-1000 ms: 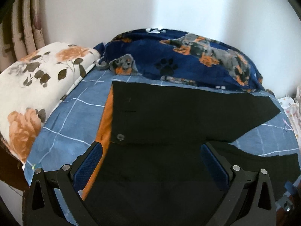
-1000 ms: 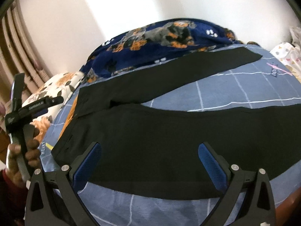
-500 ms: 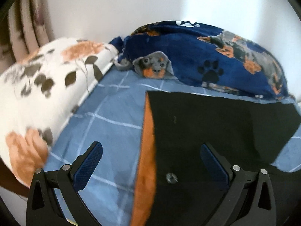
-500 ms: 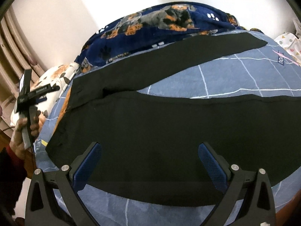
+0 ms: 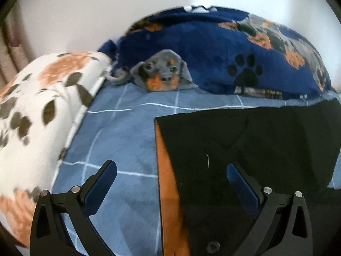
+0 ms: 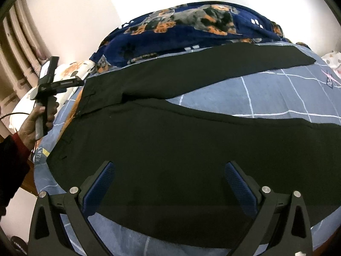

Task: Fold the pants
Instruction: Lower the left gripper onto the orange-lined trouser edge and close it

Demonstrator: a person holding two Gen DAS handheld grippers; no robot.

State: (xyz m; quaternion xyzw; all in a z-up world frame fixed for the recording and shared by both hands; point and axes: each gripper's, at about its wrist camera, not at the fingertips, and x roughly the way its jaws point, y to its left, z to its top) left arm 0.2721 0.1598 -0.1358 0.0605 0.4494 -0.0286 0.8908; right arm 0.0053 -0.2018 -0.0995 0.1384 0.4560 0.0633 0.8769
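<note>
Black pants (image 6: 170,140): flat on blue checked bedsheet (image 6: 277,98), long axis left–right, waist left, legs splayed rightward (seen whole only by right wrist). Left wrist alone shows orange waistband lining (image 5: 168,183) and button (image 5: 213,245). Left gripper (image 5: 171,181), right gripper (image 6: 169,179): both spread, empty.

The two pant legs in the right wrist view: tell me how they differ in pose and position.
The far leg lies along the dog-print blanket, while the near leg lies close under the right gripper. The far leg looks narrow and its cuff end shows; the near leg looks broad and runs out of view at the right. Both are black, flat on the blue checked sheet, and splay apart from the waistband.
</note>
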